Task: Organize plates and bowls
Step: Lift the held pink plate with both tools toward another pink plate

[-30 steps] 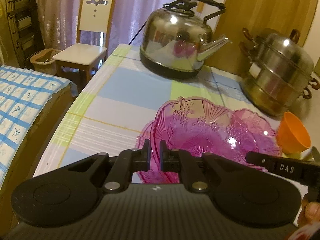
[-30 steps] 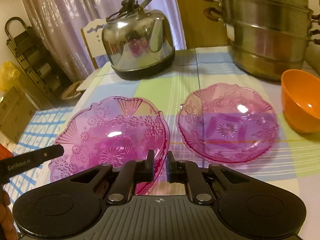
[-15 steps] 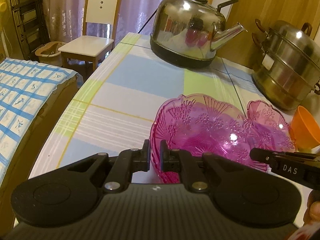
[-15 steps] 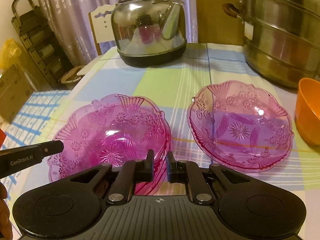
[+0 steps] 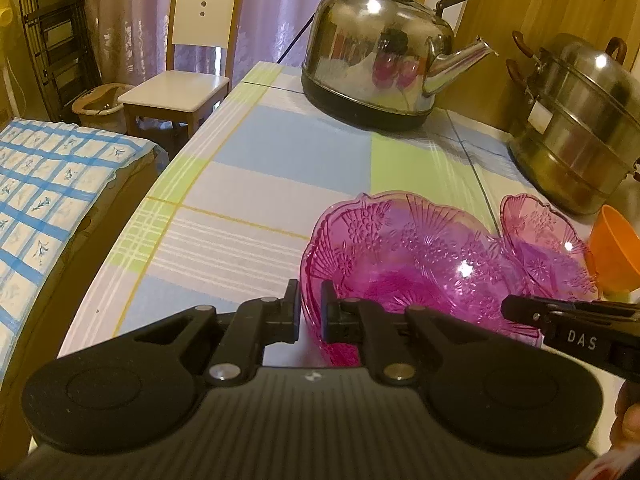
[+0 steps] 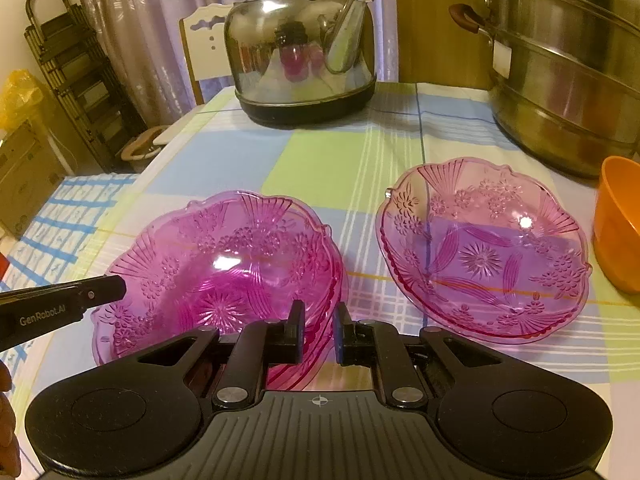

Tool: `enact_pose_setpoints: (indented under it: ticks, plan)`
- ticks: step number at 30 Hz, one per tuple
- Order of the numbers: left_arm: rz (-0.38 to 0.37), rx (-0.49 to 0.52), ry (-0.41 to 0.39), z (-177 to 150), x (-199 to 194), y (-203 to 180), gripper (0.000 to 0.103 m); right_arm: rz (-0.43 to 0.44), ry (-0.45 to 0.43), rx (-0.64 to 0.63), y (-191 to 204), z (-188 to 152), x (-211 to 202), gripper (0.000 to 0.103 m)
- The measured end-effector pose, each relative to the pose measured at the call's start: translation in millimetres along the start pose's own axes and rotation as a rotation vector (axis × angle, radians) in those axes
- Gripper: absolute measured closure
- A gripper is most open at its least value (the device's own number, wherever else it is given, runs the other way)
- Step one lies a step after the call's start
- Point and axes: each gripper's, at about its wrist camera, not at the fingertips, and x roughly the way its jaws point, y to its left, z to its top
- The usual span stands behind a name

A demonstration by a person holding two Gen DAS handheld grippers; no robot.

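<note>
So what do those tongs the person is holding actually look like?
Both tongs, left and right, are matte black plastic: a ribbed body, two round discs, silver pivot screws, and two short flat fingers. One finger reads "GenRobot.AI", another "DAS", in white. No cables or sleeves show.

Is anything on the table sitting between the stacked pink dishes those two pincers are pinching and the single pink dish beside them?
Nothing visible. Only bare checked tablecloth separates the stacked pink dishes from the single pink dish. The orange bowl lies beyond it; the kettle stands farther back.
</note>
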Motion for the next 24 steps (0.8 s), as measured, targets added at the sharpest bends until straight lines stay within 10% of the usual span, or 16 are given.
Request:
enact_pose_setpoints:
  ticks: [3, 5, 7, 24]
  plan:
    - [0.017, 0.002, -0.002, -0.2, 0.3, -0.5, 0.091, 0.0, -0.005, -0.01, -0.3, -0.4, 1.3, 0.086]
    - [0.023, -0.006, -0.011, 0.6, -1.5, 0.4, 0.083, -0.008, -0.017, -0.012, -1.4, -1.0, 1.1, 0.046]
    - [0.032, -0.013, -0.021, 1.6, -3.8, 1.5, 0.082, 0.005, -0.043, 0.013, -4.5, -1.1, -2.6, 0.034]
    - [-0.006, -0.015, -0.058, 8.3, -17.4, -18.1, 0.081, 0.023, -0.094, 0.067, -23.3, -0.4, -28.9, 0.034]
